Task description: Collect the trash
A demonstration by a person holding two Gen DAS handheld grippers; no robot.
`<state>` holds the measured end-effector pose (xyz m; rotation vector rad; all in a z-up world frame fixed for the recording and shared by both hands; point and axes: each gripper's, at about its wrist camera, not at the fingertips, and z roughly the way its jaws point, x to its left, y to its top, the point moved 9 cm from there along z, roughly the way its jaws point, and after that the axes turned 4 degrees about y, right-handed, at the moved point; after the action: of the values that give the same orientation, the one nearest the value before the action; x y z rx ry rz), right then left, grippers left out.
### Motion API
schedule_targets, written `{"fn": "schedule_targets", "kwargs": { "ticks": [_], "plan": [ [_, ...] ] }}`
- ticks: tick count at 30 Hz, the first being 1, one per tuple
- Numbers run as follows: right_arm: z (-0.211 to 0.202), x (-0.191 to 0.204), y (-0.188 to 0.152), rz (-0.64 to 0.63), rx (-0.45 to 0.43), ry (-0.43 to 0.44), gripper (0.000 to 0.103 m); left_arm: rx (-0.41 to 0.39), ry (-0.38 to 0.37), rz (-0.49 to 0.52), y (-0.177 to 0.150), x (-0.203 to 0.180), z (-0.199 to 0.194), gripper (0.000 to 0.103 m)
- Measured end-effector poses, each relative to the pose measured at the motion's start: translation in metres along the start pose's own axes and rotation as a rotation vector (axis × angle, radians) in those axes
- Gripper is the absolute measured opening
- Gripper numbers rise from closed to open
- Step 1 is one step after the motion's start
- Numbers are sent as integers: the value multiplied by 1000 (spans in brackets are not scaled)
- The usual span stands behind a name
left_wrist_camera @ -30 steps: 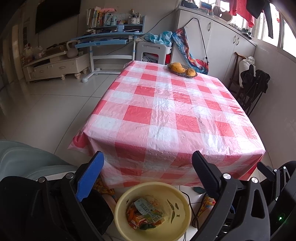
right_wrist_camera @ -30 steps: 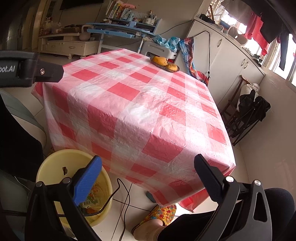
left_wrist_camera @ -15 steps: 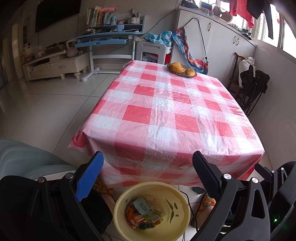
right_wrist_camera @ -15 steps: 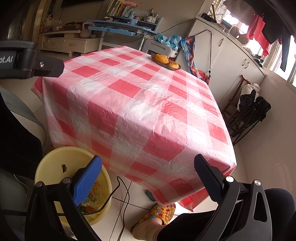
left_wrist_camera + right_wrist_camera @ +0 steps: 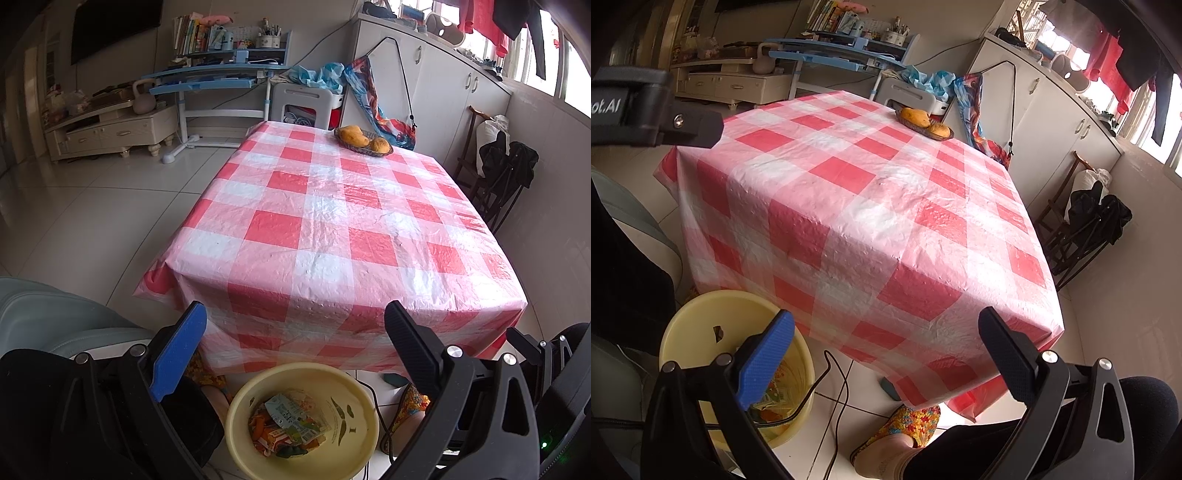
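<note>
A yellow bin stands on the floor at the near edge of the table, with crumpled wrappers inside. It also shows in the right wrist view. My left gripper is open and empty, held above the bin and in front of the table edge. My right gripper is open and empty, off the table's near right corner. The red-and-white checked tablecloth carries no loose trash that I can see.
A basket of mangoes sits at the table's far edge. A grey chair is at the left. A person's foot in a patterned slipper and a black cable lie on the floor. Cabinets line the right wall.
Both grippers have stayed open and drifted only slightly; the views have shifted a little. Nothing was taken hold of or let go.
</note>
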<state>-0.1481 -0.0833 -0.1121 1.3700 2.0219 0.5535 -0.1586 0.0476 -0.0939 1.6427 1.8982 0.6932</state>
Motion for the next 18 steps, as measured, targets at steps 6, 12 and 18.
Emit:
{"fn": "schedule_targets", "kwargs": {
  "ticks": [6,12,18],
  "plan": [
    [1,0,0,-8,5,-11,95,-5,-1,-7,1,0,-1,94],
    [1,-2,0,-3,7,-18,95,-6,-1,-7,2,0,-2,94],
    [1,-2,0,-4,6,-20,95,-13,-1,-14,4,0,-3,94]
  ]
}}
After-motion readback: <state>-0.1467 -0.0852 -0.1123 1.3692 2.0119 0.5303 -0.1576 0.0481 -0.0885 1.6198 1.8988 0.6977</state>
